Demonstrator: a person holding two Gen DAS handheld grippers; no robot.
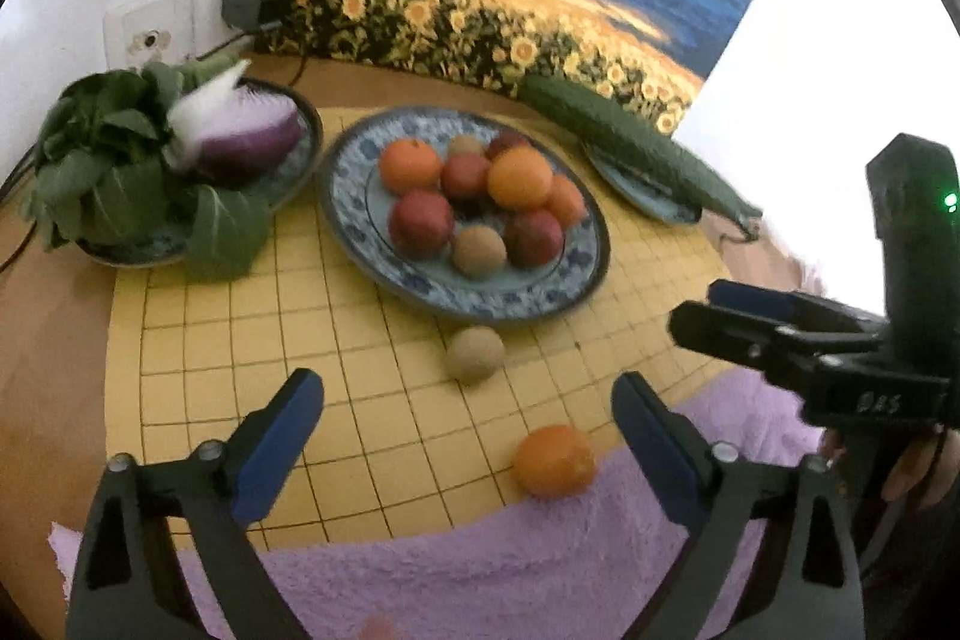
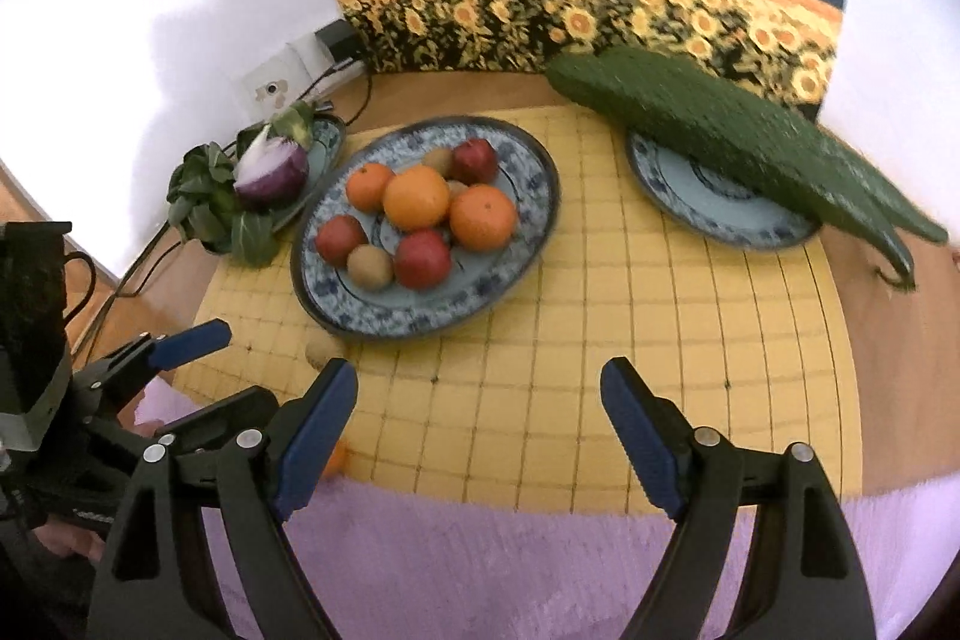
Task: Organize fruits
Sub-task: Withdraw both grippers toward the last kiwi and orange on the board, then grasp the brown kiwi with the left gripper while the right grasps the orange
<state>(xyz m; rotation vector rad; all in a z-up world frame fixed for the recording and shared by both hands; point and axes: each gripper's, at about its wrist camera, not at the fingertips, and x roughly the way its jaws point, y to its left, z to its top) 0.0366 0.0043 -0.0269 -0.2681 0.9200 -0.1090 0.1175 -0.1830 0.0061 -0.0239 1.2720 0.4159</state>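
Gaping wide and empty, the left gripper (image 1: 468, 412) hovers over a loose round orange (image 1: 554, 461) and brown kiwi (image 1: 474, 355) (right gripper (image 2: 480, 418) likewise spread, empty), beyond them the fruit-piled blue-patterned ceramic plate (image 1: 354, 166).

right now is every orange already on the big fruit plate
No, one orange lies off the fruit plate, at the edge of the yellow mat beside the purple cloth.
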